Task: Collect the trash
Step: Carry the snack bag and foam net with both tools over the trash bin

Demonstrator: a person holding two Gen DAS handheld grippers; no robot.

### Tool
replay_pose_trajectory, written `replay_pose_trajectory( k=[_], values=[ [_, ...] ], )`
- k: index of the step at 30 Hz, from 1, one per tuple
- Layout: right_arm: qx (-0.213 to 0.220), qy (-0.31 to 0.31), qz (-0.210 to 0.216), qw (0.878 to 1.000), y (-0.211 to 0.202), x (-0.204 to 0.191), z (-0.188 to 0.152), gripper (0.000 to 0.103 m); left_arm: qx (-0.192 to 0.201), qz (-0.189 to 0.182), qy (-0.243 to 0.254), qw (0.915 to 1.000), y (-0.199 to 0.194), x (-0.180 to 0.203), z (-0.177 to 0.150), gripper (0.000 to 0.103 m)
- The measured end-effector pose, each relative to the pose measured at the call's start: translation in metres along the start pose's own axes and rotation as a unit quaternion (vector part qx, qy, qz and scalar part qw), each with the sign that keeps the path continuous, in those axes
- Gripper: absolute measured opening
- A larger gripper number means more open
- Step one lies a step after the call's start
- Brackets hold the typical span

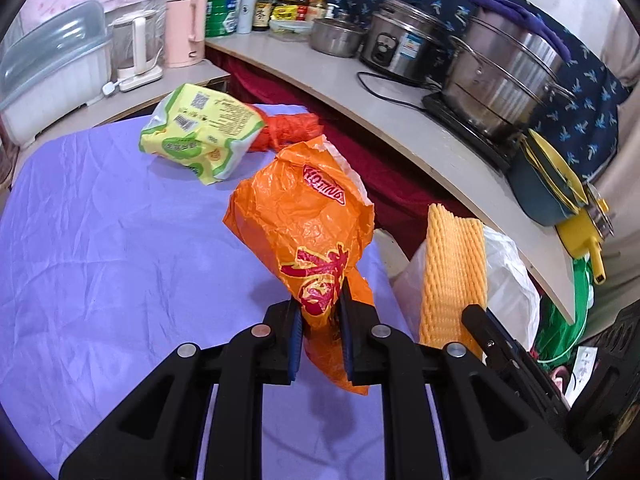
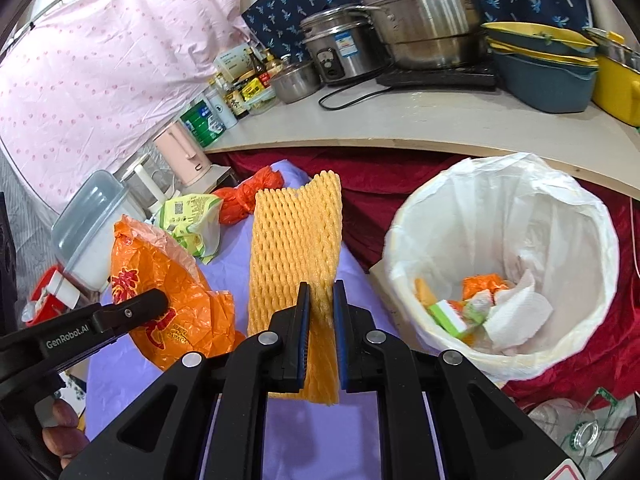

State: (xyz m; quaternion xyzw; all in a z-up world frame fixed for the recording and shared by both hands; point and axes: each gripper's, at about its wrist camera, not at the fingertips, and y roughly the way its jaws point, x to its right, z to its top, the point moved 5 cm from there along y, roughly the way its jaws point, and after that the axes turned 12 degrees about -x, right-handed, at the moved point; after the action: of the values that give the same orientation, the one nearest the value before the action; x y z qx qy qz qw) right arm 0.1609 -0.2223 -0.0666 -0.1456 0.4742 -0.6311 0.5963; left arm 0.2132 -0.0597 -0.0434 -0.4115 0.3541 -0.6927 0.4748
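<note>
My left gripper (image 1: 320,312) is shut on an orange plastic wrapper (image 1: 300,220) and holds it above the purple tablecloth (image 1: 100,240). My right gripper (image 2: 321,304) is shut on a yellow foam fruit net (image 2: 296,232), also lifted; the net shows in the left wrist view (image 1: 452,272). The orange wrapper (image 2: 168,280) and left gripper (image 2: 140,312) appear at the left of the right wrist view. A green-yellow snack bag (image 1: 200,132) and a crumpled red-orange bag (image 1: 288,128) lie at the table's far end. A white-lined trash bin (image 2: 500,200) stands right of the table with several scraps inside.
A curved counter (image 1: 400,120) behind the table carries pots, a rice cooker (image 1: 404,40), bowls, bottles and a pink kettle (image 1: 186,32). A clear lidded box (image 1: 52,64) stands at far left. Red cloth (image 2: 580,360) lies around the bin. An empty bottle (image 2: 576,432) lies at lower right.
</note>
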Motion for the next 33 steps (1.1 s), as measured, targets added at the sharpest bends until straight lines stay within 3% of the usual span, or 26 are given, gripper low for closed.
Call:
replay_pose_trajectory(
  k=[19,33],
  values=[
    [0.049,0.078,-0.038,0.995,-0.064,0.105,-0.012,0.011,0.000,-0.006,0.112,0.9937,0.007,0.117,-0.031,0.016],
    [0.063,0.133,-0.063,0.987,-0.081,0.175,-0.016,0.011,-0.018,-0.017,0.192,0.9810,0.043,0.187,-0.034,0.018]
  ],
)
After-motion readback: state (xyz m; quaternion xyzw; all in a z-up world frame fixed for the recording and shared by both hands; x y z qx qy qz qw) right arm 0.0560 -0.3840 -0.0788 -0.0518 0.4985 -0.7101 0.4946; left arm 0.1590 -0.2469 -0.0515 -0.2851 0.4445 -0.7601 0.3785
